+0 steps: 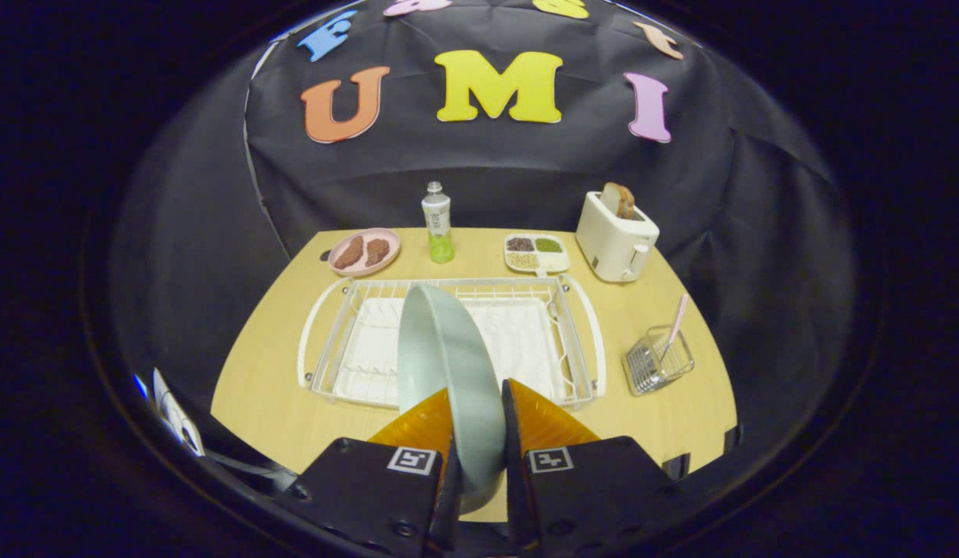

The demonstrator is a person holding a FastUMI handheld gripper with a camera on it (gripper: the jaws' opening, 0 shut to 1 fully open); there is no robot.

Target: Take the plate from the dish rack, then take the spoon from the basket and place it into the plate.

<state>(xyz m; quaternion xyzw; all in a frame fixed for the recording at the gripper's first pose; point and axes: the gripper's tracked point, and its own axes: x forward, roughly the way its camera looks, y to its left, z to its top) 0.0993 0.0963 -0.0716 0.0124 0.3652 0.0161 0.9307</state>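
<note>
We take the white wire dish rack, lying in the middle of the pale wooden table, as our landmark.

Behind the rack's left end: a pink round plate bearing two brown pieces of food. Behind the rack's middle: a small clear plastic bottle with green liquid low in it. Behind the rack, right of the bottle: a cream tray with compartments holding dark, green and pale fillings. Further right behind the rack: a cream toaster with toast standing in its slot.

At the rack's near side, upright on edge: the pale grey-green round plate. Its lower rim sits between the orange fingers of the gripper, and both fingers press on it, one on each face. Whether the plate has cleared the rack's wires we cannot tell; it overlaps the rack's near rail from here.

Right of the rack, well apart from it: a small silver wire basket with the pink-handled spoon leaning upright in it.

Our judgement: first step in hand, plate gripped, not yet set down. Next move calls for laying the plate flat on bare table, probably between rack and basket, letting go, then reaching right for the spoon's handle.
</note>
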